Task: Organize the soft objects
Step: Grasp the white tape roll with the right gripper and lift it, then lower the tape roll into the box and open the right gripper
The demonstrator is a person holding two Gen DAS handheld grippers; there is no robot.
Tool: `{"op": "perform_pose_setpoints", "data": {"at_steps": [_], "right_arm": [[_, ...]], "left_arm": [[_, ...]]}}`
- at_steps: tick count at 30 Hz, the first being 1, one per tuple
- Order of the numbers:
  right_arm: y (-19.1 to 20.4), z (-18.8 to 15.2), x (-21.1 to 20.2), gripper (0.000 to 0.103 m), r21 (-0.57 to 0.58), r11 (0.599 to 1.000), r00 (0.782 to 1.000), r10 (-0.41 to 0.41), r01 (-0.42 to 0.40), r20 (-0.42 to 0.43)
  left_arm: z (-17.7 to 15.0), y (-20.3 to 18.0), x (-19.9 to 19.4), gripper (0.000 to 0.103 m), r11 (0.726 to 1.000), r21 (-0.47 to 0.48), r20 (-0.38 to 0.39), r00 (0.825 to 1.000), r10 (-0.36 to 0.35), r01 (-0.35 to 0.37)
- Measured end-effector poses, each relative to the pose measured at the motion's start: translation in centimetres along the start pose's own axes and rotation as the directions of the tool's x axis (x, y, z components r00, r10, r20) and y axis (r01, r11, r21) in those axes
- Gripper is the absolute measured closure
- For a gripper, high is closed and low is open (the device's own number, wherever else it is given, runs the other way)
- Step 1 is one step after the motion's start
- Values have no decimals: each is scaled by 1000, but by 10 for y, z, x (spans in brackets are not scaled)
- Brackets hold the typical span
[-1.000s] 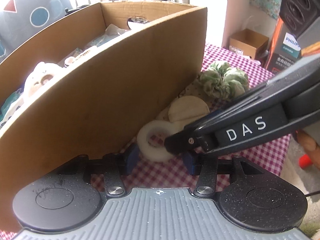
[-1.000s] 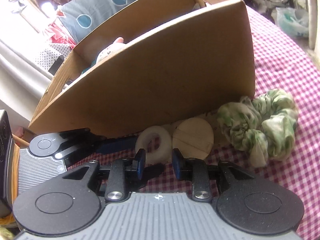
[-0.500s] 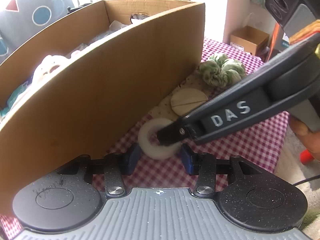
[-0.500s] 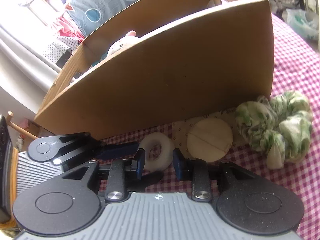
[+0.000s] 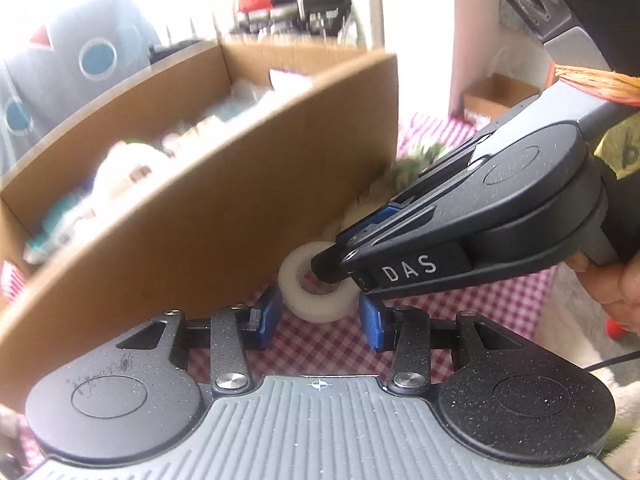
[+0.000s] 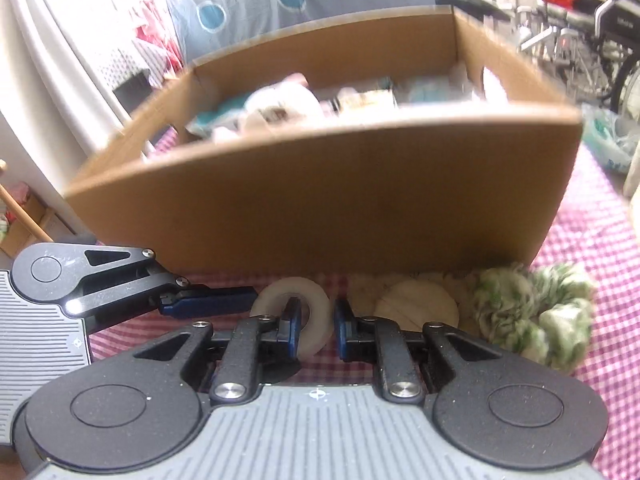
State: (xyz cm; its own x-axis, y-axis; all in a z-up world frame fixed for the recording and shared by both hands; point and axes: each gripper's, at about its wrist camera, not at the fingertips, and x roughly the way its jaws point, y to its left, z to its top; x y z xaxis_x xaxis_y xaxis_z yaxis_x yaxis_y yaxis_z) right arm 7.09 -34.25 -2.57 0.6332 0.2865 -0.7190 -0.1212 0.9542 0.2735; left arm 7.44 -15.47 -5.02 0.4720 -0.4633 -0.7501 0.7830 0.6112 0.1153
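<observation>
A white soft ring (image 5: 316,298) is at the foot of the cardboard box (image 5: 200,216) on the checked cloth. My right gripper (image 6: 316,330) has one finger through the ring's (image 6: 316,320) hole and the other outside. Its jaws are closing, and the pads press on the ring's wall. In the left wrist view it reaches in from the right, its tip (image 5: 334,264) on the ring's upper rim. My left gripper (image 5: 320,318) has its jaws closing too, with the ring just ahead of the blue fingertips, which do not press on it.
The box (image 6: 320,208) holds several soft toys and packets. A round beige pad (image 6: 416,308) and a green-and-white scrunchie (image 6: 532,316) lie to the right of the ring by the box wall. A hand (image 5: 612,280) holds the right gripper's handle.
The right gripper has rolled and narrowed onto the ring's wall and has risen a little. Both cameras are higher, so more of the box's inside shows. The left jaws have narrowed slightly.
</observation>
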Motion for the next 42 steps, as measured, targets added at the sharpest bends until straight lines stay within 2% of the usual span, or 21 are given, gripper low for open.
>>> {"op": "perform_pose_setpoints", "data": {"at_steps": [5,9,13,15,17,21,24,26,29,31,34,37,42], "right_arm": [[31,16,-53,83,-99,995,987,0,16,158],[56,57,-79,83,-208,978,968,23,31,250],[61,108,-73,84,-268,963,972,79,-17,220],[60,131,-59,84,-274,961,980,95,-43,177],[53,148,-39,84,-253,964,987,115,-83,115],[30,170,18,84,-160,975,988,145,-151,-54],[11,179,54,84,-84,980,970,166,-183,-177],[0,179,74,84,-38,980,952,179,-194,-249],[-13,171,96,84,8,980,919,188,-197,-345],[-20,165,108,84,34,980,896,195,-198,-399],[-25,162,122,84,32,982,872,180,-186,-456],[-27,161,134,84,33,985,850,165,-171,-500],[-31,162,142,84,43,987,836,156,-158,-526]], "left_arm": [[15,0,-58,61,998,30,126,990,59,-63],[37,7,-100,61,986,59,253,957,139,-159],[61,19,-117,61,959,95,331,917,224,-268],[73,29,-114,61,951,106,328,913,243,-291],[82,39,-108,61,951,109,308,919,244,-289],[97,67,-79,62,977,79,207,962,179,-199],[99,92,-56,62,997,25,98,992,77,-79],[100,108,-37,63,999,-36,14,1000,5,-5],[99,135,-6,64,979,-169,-100,987,-128,110],[96,149,12,64,950,-261,-155,964,-218,173],[89,156,30,64,912,-344,-200,932,-304,224],[86,159,44,64,898,-373,-230,915,-333,233],[92,167,54,61,889,-398,-250,906,-343,226]]}}
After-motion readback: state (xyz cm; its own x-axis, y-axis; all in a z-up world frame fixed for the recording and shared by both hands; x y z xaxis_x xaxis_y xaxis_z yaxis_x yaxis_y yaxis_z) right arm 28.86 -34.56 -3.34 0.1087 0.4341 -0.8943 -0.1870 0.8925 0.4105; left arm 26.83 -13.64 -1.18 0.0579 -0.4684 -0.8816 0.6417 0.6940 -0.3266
